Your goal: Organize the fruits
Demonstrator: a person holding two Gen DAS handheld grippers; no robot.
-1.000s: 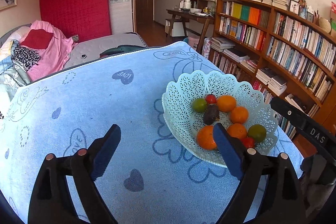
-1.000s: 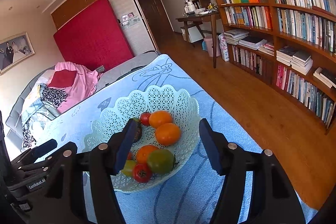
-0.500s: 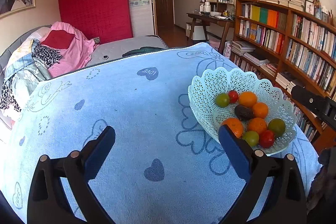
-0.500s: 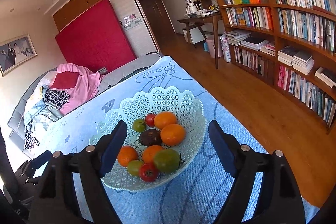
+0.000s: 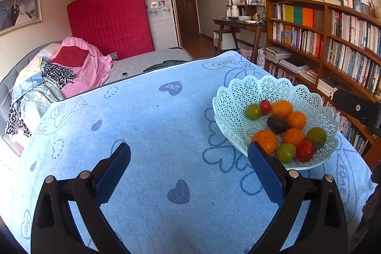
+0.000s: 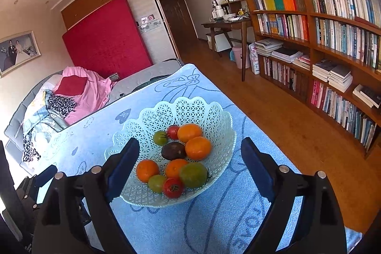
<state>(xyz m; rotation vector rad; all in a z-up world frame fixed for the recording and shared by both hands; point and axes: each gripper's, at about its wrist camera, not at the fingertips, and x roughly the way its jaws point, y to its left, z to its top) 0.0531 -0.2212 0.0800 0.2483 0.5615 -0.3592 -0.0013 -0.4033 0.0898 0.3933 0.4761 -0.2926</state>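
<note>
A pale green lattice basket stands on the blue cloth and holds several oranges, green and red tomatoes and one dark brown fruit. My left gripper hangs open over bare cloth to the left of the basket, its right finger near the rim, with nothing between its pads. My right gripper hovers in front of the basket. Its jaws are opening, and the pads touch no fruit.
A blue towel with heart prints covers the table. A tall bookcase and wooden floor lie to the right. A bed with pink bedding is behind on the left. A desk stands at the back.
Both grippers' jaws have spread wider. The right gripper has drawn back from the basket, uncovering the dark fruit. The left view has tilted upward, with the basket now farther from the lens.
</note>
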